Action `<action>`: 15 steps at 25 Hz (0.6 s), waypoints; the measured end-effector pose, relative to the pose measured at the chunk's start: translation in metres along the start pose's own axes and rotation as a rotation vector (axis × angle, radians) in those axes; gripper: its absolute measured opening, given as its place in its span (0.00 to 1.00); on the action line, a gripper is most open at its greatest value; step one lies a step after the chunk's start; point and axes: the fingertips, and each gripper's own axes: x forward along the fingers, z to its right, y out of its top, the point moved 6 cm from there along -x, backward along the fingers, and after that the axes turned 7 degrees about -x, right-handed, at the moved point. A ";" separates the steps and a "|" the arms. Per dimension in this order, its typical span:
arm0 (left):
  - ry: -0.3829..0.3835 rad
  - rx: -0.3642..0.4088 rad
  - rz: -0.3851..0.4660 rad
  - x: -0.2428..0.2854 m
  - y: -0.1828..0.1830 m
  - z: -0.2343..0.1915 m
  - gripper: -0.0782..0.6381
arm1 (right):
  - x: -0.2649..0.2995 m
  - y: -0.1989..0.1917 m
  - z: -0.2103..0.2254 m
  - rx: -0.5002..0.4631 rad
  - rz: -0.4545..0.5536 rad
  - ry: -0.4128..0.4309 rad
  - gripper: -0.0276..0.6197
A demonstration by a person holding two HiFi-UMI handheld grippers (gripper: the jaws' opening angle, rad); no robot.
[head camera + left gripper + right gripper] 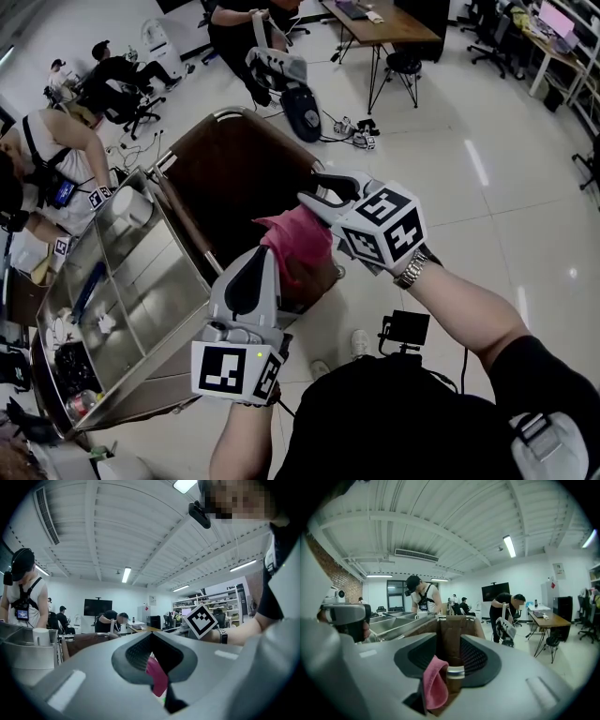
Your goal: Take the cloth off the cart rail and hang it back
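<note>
Pinching the pink cloth point(298, 246) with the left gripper point(274, 261), jaws drawn together on a fold of it. Looks, in the left gripper view, like a pink tongue squeezed at the base of the dark notch. Sits bunched at the near right end of the cart point(281, 112), over the cart rail point(455, 672), between the two grippers. Hides the left fingertips in the head view, and the stretch of rail underneath as well. Drops out of sight at its lower edge behind the left gripper's grey body.

Standing well apart on the right gripper point(319, 192): both jaws, straddling the brown-wrapped rail with its metal band, plus a loose fold of cloth lying by the left-hand jaw. Shows no pinch there; cannot tell whether that fold touches the pad or merely hangs beside it. Reaches in from the right, with a wristwatch point(411, 272) just behind the marker cube.

On the far side of the cloth: a brown bag point(239, 169) filling the cart's frame, its depths lost in shadow. To the left: steel trays point(141, 272), a white cup point(131, 208) at their far end, and clutter at the near end too small to name. Farther left, cut by the frame edge, a person point(56, 159) in a white sleeveless top bending over the trays. Far off across the floor: seated people point(112, 80) and a desk point(380, 23), too small to make out in detail.
</note>
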 end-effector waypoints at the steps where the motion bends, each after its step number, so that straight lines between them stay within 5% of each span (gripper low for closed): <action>1: 0.003 0.001 -0.001 0.000 0.000 0.001 0.11 | -0.001 0.001 -0.001 -0.001 0.004 0.004 0.28; 15: 0.042 0.003 -0.001 -0.026 -0.007 0.007 0.11 | -0.020 0.016 -0.039 -0.028 0.074 0.043 0.27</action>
